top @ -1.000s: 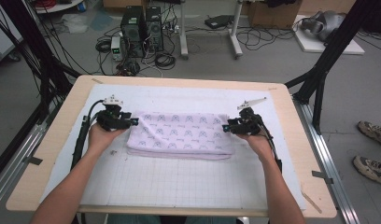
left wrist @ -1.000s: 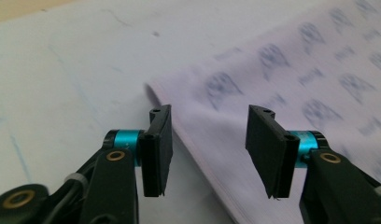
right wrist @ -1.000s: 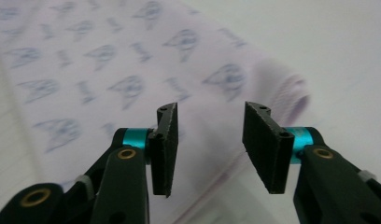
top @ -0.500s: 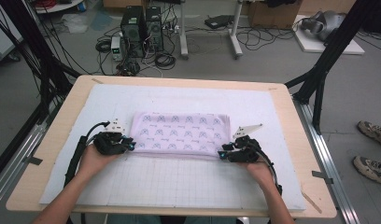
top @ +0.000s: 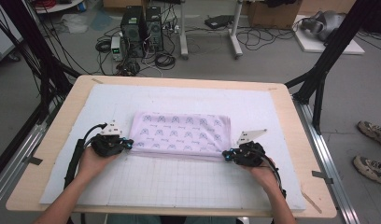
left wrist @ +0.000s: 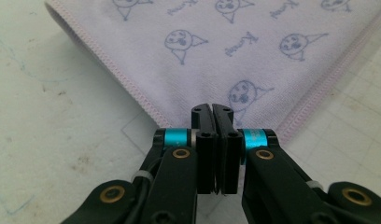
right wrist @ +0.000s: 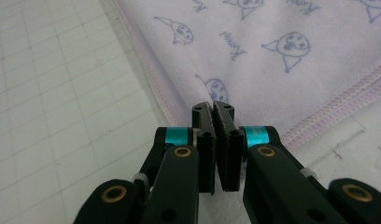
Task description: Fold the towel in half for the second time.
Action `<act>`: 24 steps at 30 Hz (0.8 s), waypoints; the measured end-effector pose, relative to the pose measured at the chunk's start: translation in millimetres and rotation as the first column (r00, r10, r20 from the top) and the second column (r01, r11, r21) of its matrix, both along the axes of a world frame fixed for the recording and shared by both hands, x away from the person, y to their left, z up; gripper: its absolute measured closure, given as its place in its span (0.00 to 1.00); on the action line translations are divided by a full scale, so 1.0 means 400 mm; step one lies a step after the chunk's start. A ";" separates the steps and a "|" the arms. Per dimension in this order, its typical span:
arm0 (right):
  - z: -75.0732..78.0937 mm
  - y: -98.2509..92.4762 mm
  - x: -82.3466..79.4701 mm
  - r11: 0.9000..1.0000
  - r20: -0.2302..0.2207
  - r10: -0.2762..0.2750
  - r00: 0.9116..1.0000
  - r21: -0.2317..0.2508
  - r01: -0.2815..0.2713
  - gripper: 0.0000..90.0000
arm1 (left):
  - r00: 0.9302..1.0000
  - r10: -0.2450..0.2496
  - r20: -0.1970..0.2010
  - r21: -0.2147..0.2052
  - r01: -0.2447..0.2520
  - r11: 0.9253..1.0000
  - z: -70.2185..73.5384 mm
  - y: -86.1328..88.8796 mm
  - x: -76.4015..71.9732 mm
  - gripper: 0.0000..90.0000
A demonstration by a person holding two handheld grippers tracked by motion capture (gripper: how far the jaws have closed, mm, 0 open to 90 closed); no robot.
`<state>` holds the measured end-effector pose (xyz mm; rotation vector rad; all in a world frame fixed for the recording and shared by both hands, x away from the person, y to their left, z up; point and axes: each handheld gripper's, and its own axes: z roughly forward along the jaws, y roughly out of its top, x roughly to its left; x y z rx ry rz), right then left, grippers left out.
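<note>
A folded lilac towel [top: 181, 132] with little cartoon faces is lying flat in the middle of the white grid mat [top: 179, 186]. The left gripper [top: 125, 144] is sitting at the towel's near left corner. Its jaws have just been closing and are now pinching that corner [left wrist: 212, 109]. The right gripper [top: 226, 155] is sitting at the towel's near right corner, and its jaws have just been closing and are pinching that corner too [right wrist: 213, 108]
</note>
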<state>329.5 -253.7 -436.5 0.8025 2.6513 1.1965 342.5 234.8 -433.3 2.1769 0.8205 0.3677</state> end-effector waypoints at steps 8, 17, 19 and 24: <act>0.037 0.023 0.017 0.992 -0.024 0.019 1.000 0.123 -0.016 0.79 | 0.999 -0.025 0.028 -0.076 0.027 0.997 0.036 -0.022 0.003 0.84; -0.005 0.089 0.029 0.994 -0.066 0.107 0.992 0.017 -0.106 0.90 | 0.999 -0.031 -0.037 -0.055 0.029 0.998 -0.016 -0.030 0.006 0.91; -0.001 0.079 0.027 0.994 -0.058 0.106 0.993 0.002 -0.106 0.90 | 0.999 -0.029 -0.024 -0.060 0.028 0.998 -0.015 -0.025 0.000 0.88; 0.009 0.055 0.035 0.999 -0.028 0.006 1.000 0.032 -0.005 0.70 | 1.000 -0.008 -0.001 -0.097 0.008 0.995 -0.008 -0.016 -0.014 0.70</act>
